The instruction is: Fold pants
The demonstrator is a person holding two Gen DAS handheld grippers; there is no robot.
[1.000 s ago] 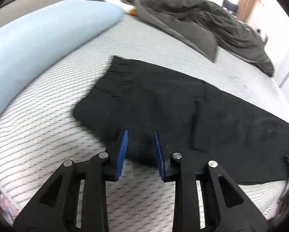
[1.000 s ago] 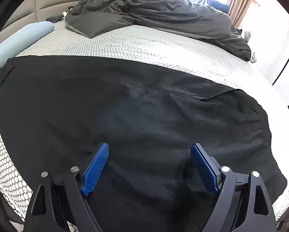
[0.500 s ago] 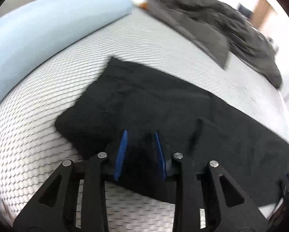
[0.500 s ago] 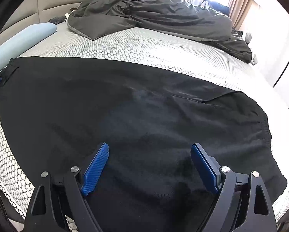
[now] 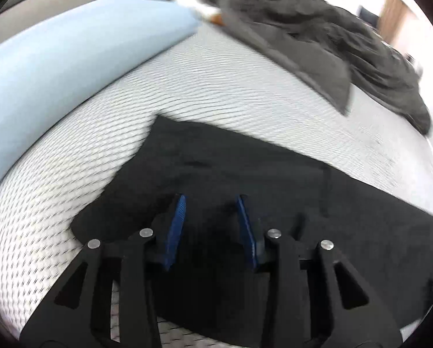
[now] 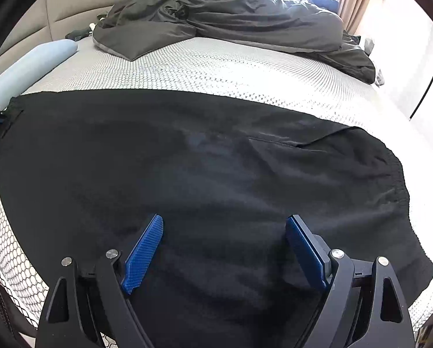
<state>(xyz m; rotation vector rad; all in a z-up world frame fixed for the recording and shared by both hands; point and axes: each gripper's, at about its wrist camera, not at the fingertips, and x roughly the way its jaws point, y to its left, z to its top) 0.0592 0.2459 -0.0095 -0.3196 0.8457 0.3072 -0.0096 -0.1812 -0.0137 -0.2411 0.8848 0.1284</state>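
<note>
One pair of black pants (image 6: 204, 174) lies spread flat along the near edge of the mattress (image 6: 216, 66), its elastic waistband toward the right end. The left gripper (image 5: 210, 217) sits over the hem end of the pants with its blue fingers (image 5: 175, 232) parted by a narrow gap, dark cloth showing between them; whether they touch the fabric cannot be told through the blur. The right gripper (image 6: 225, 246) hovers over the waist half with fingers (image 6: 142, 253) spread wide, holding nothing. A pale blue pillow (image 5: 71, 66) lies along the mattress's left edge, a crumpled dark grey duvet (image 6: 231, 17) at the far edge, curtains (image 6: 352, 0) beyond
</note>
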